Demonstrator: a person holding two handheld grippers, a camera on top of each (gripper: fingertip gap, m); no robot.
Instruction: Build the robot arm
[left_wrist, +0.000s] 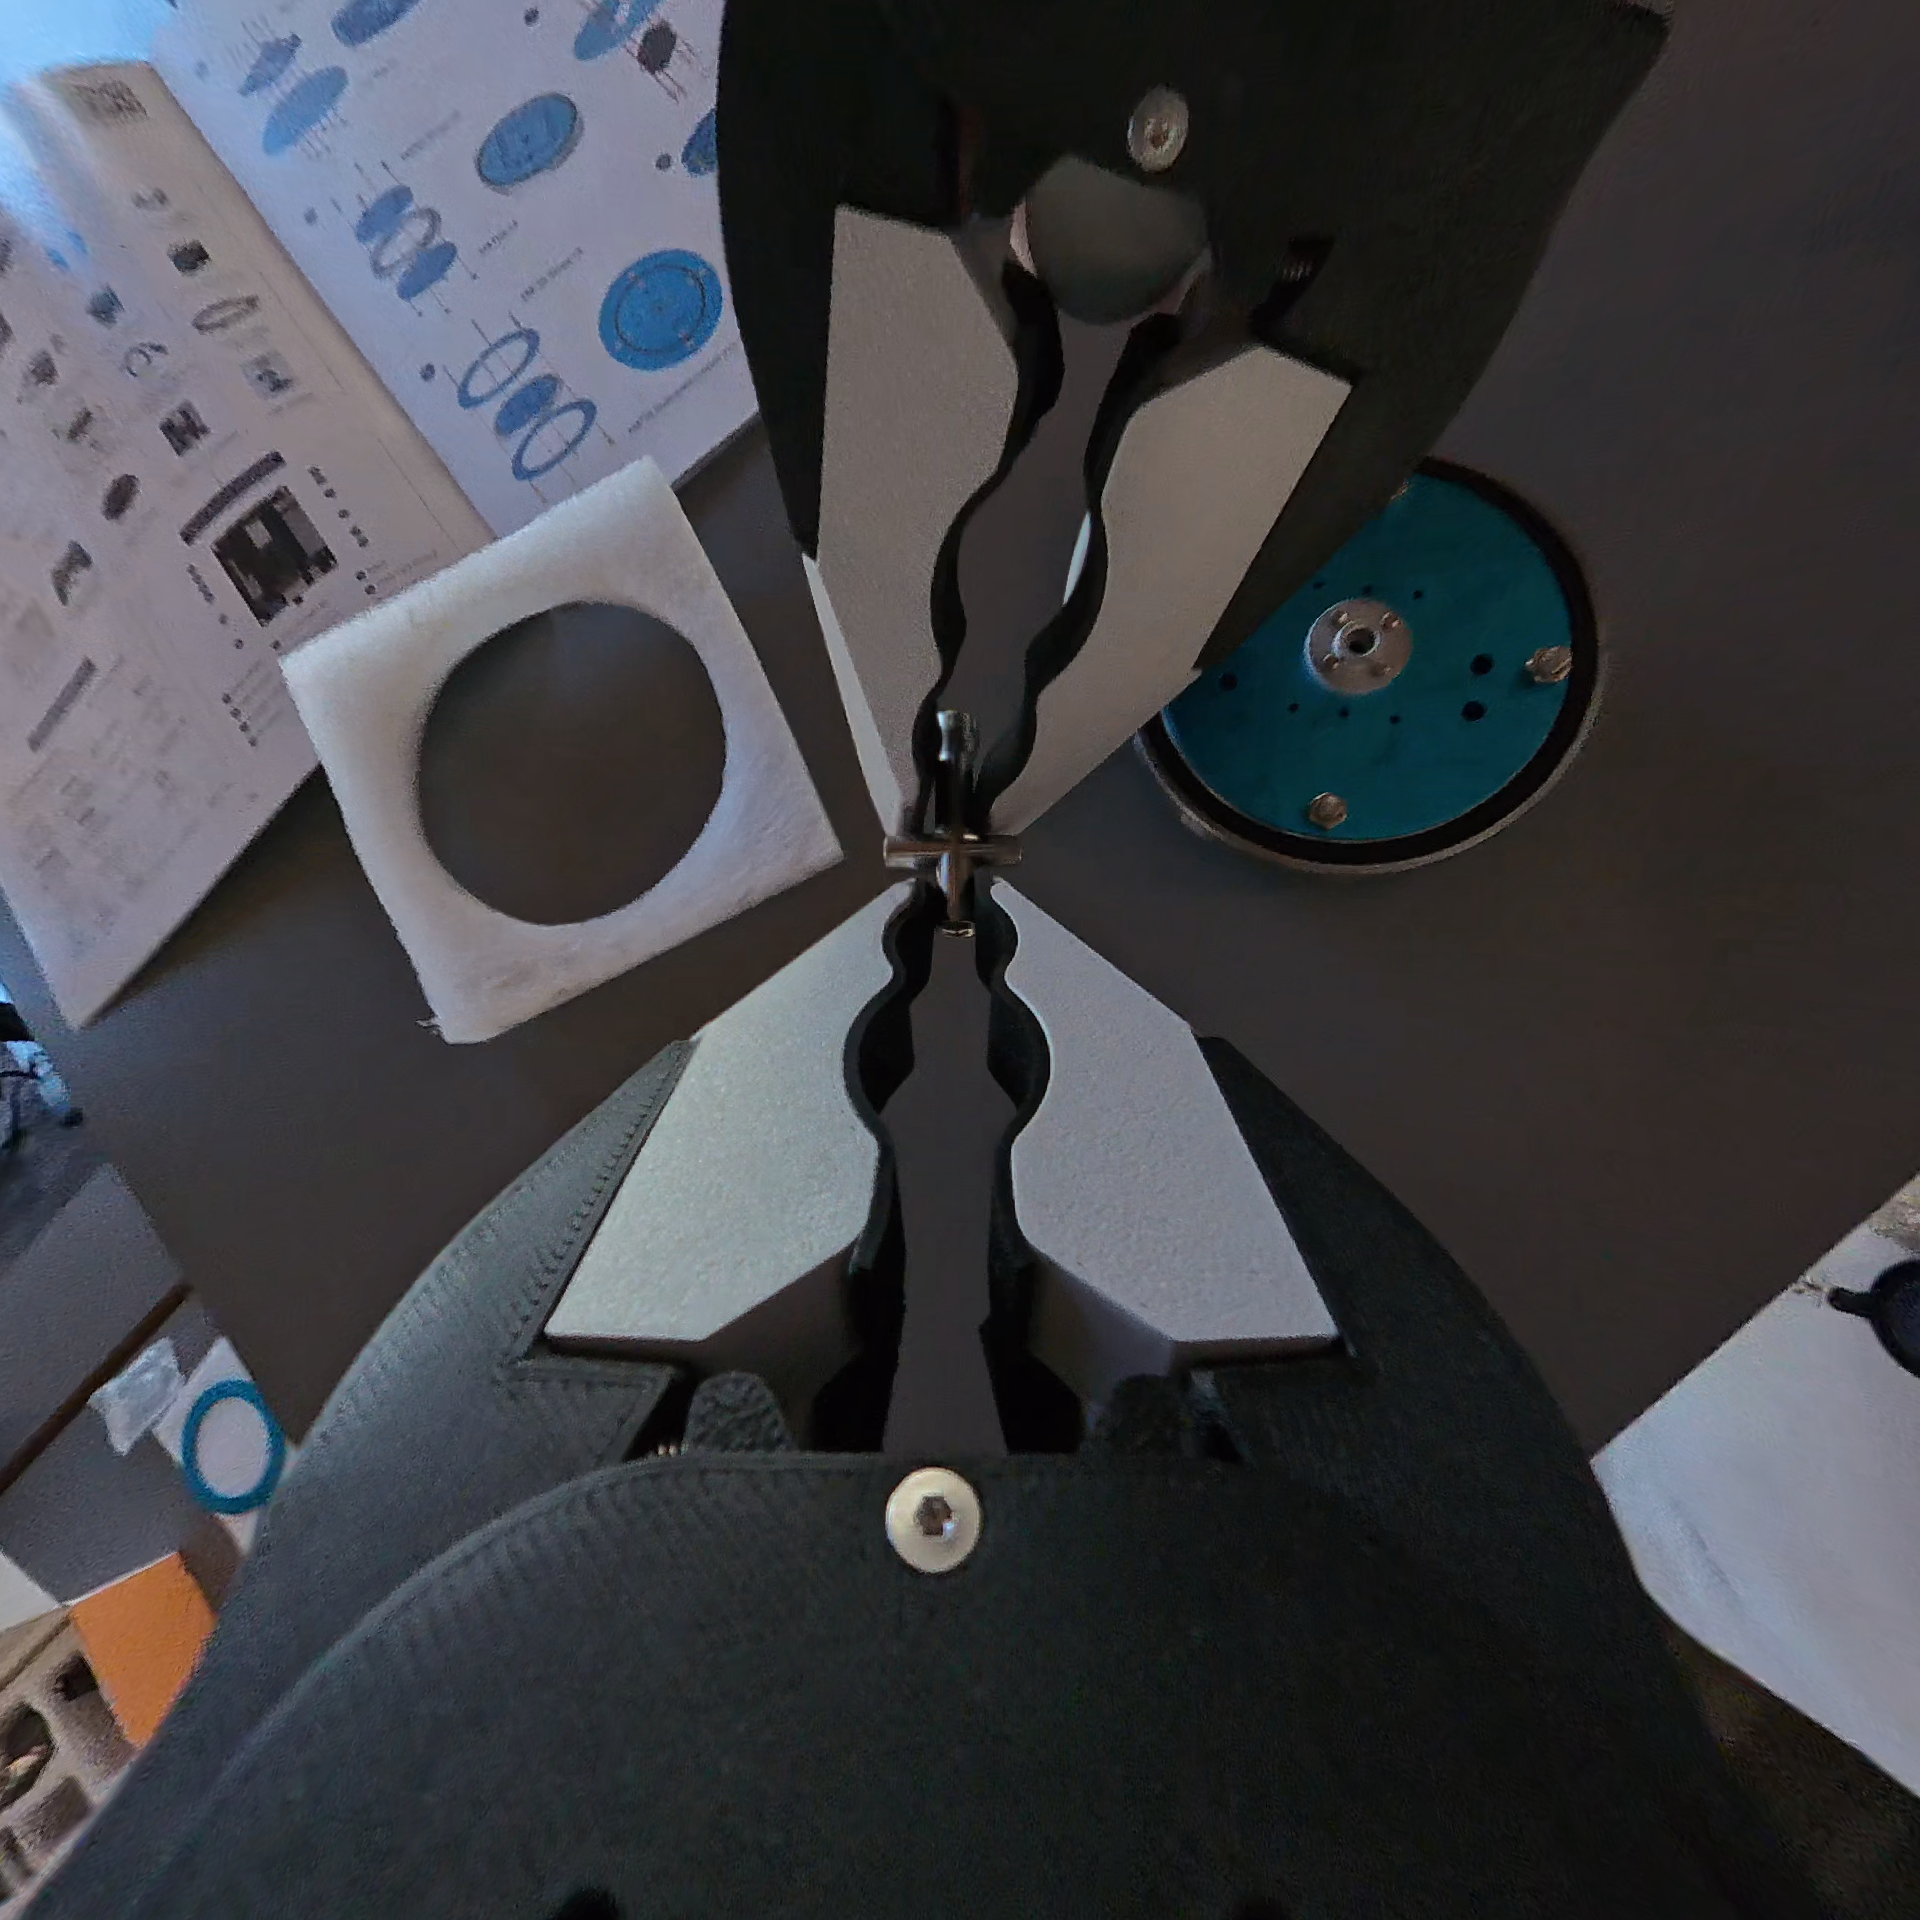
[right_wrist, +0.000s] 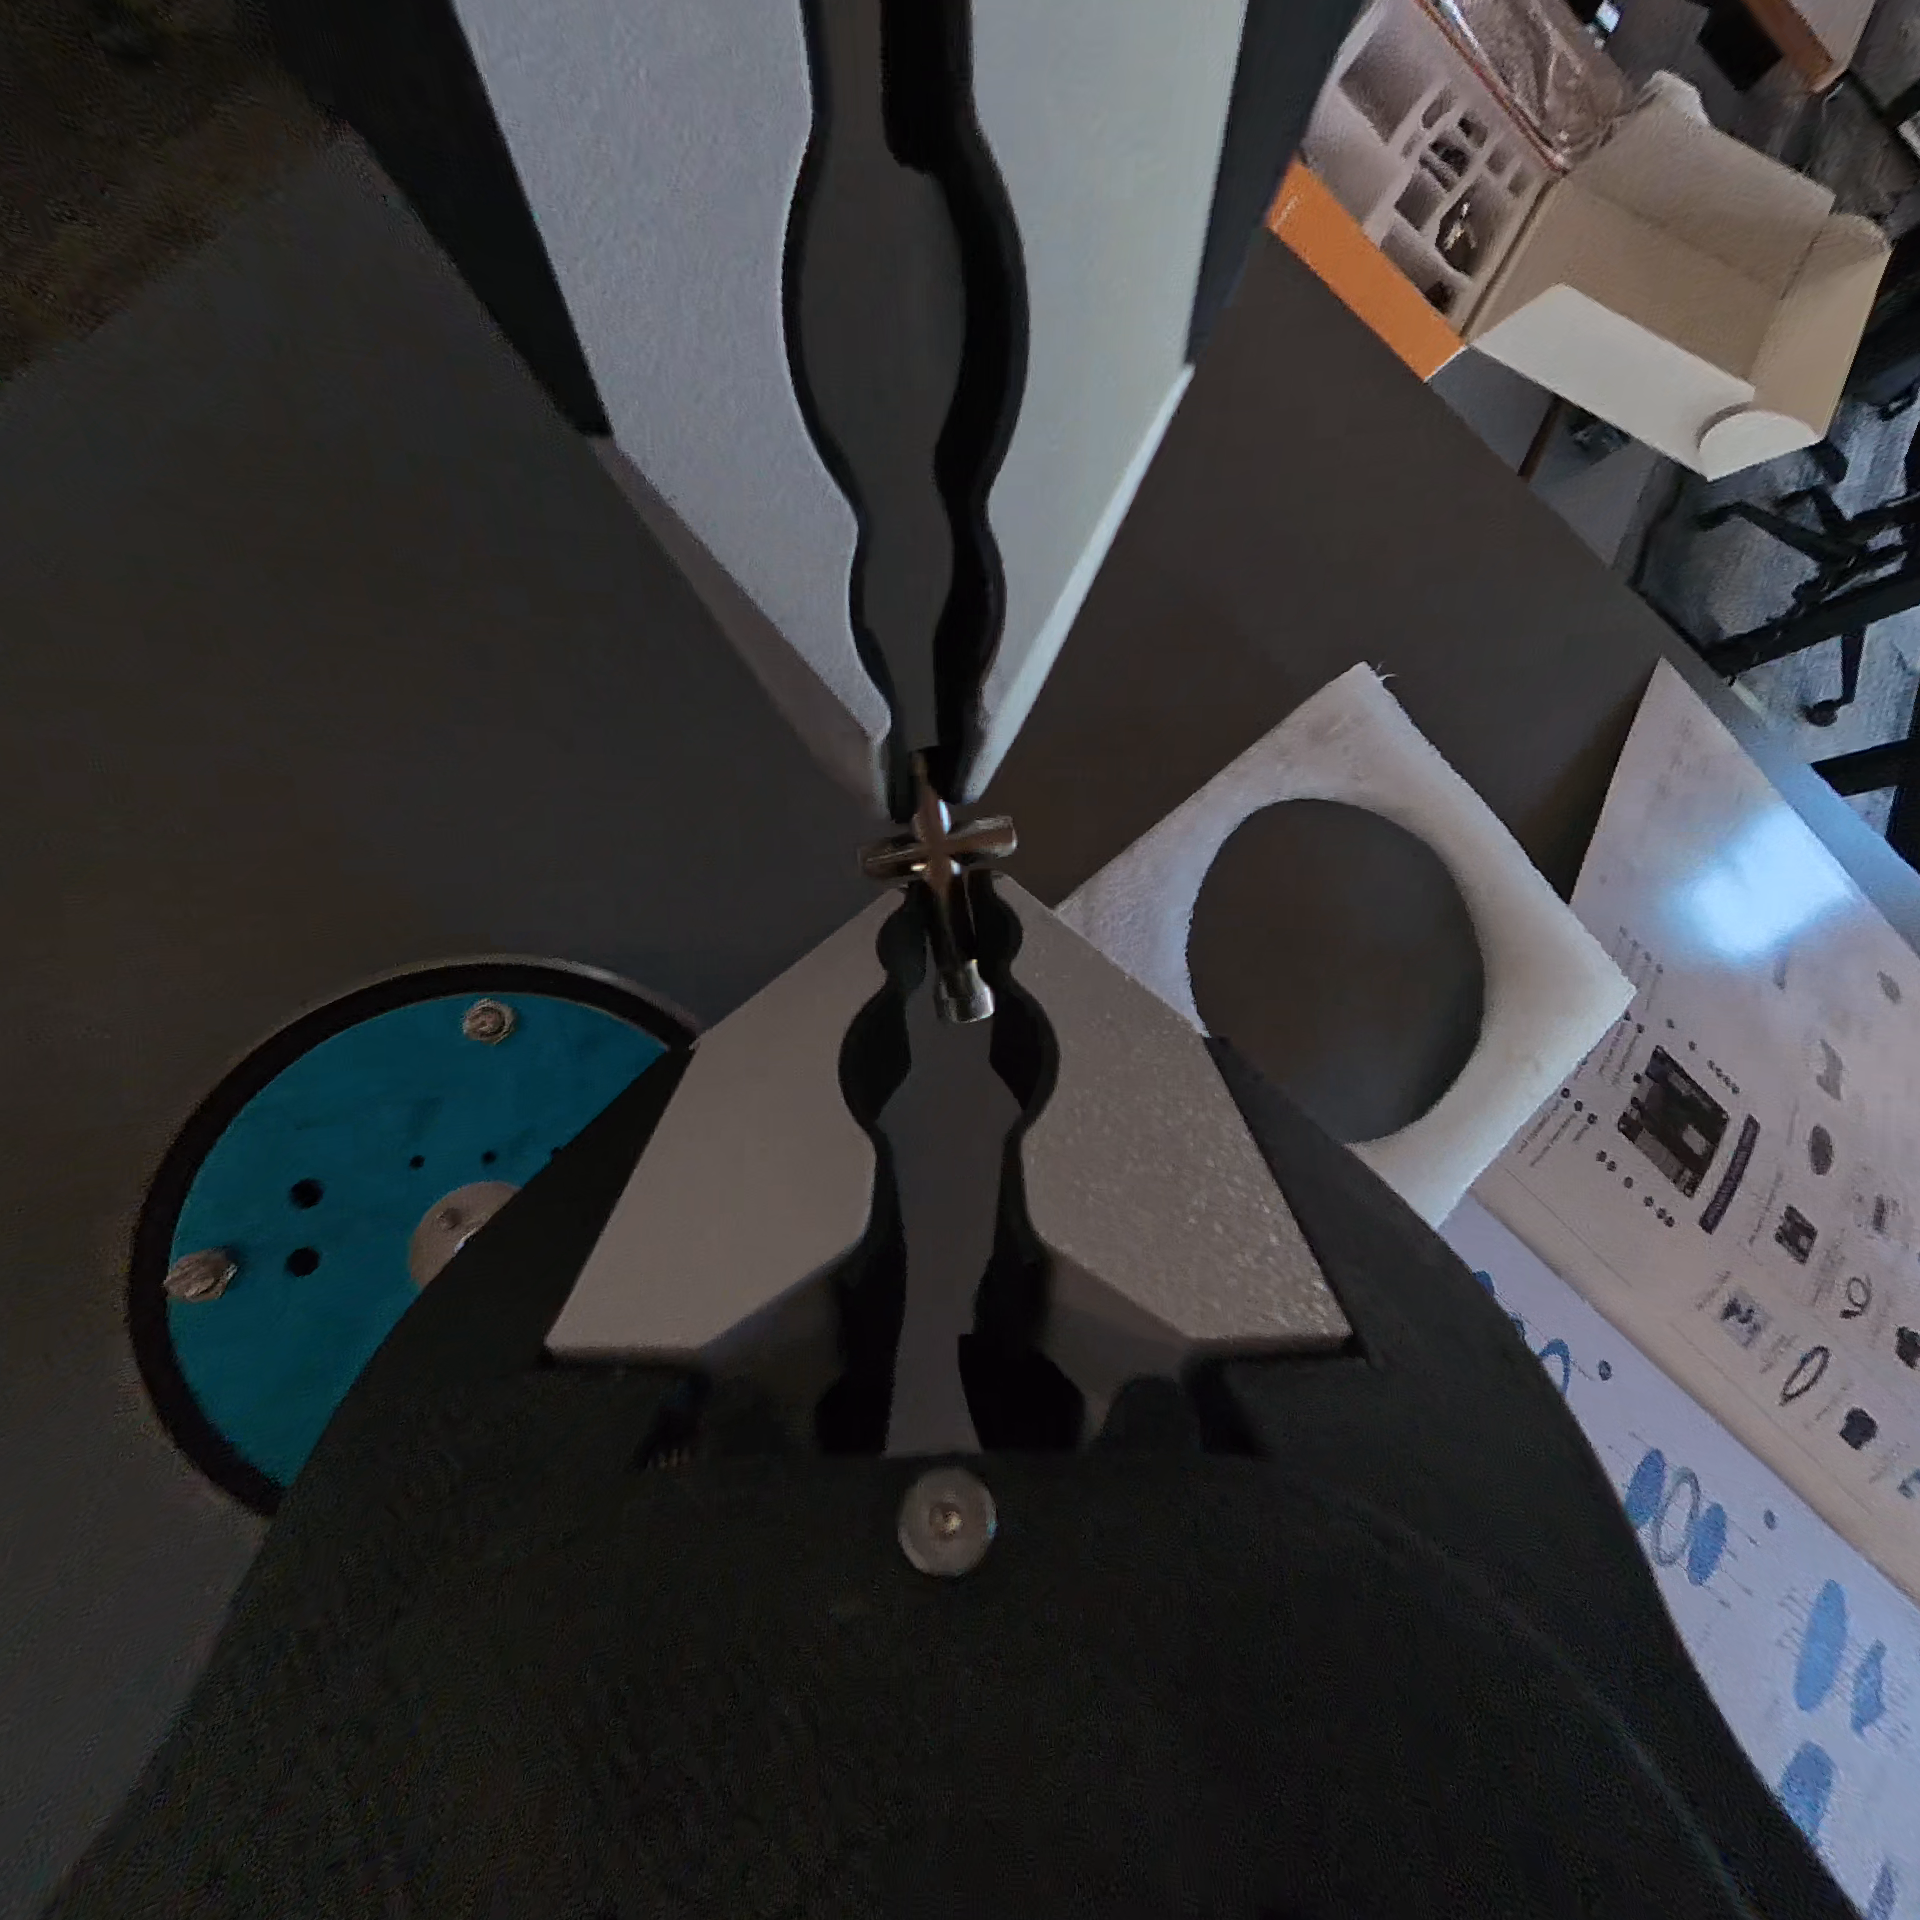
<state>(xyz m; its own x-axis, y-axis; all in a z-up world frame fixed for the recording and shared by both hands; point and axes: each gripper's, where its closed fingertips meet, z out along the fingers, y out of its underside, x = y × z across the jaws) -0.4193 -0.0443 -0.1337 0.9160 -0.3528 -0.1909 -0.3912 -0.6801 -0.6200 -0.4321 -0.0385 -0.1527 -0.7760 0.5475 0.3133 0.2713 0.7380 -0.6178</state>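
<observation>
The small steel socket-head bolt (left_wrist: 957, 732) (right_wrist: 961, 1000) hangs in the air over the dark grey matte tabletop (left_wrist: 1558, 987) (right_wrist: 260, 675), bridging the tips of the two grippers, which meet nose to nose.

Large white printed sheets (left_wrist: 468, 114) (right_wrist: 1714, 1049) with blue and black part drawings lie along the table's far edge in the left wrist view. Touching their edge is a square white foam pad (left_wrist: 343, 717) (right_wrist: 1548, 935) with a round hole cut through it, the table showing inside. Across from it, a round teal plate (left_wrist: 1455, 561) (right_wrist: 343, 1091), drilled and carrying a metal hub and two hex fasteners, sits in a dark ring. The right gripper's black body covers part of that plate in both views.

The right gripper (right_wrist: 951, 904) (left_wrist: 951, 810) is clenched on the bolt just ahead of its head. The left gripper (left_wrist: 951, 894) (right_wrist: 925, 758) has its jaws drawn to a narrow gap over the bolt's other end (whether they pinch the shank or the washer cannot be told). A thin steel washer (left_wrist: 906, 850) (right_wrist: 883, 858) sits on the shank between the two sets of tips, seen edge-on.

An open pale cardboard box (right_wrist: 1662, 291) stands off the table, and a small teal ring (left_wrist: 187, 1455) lies below its edge.
</observation>
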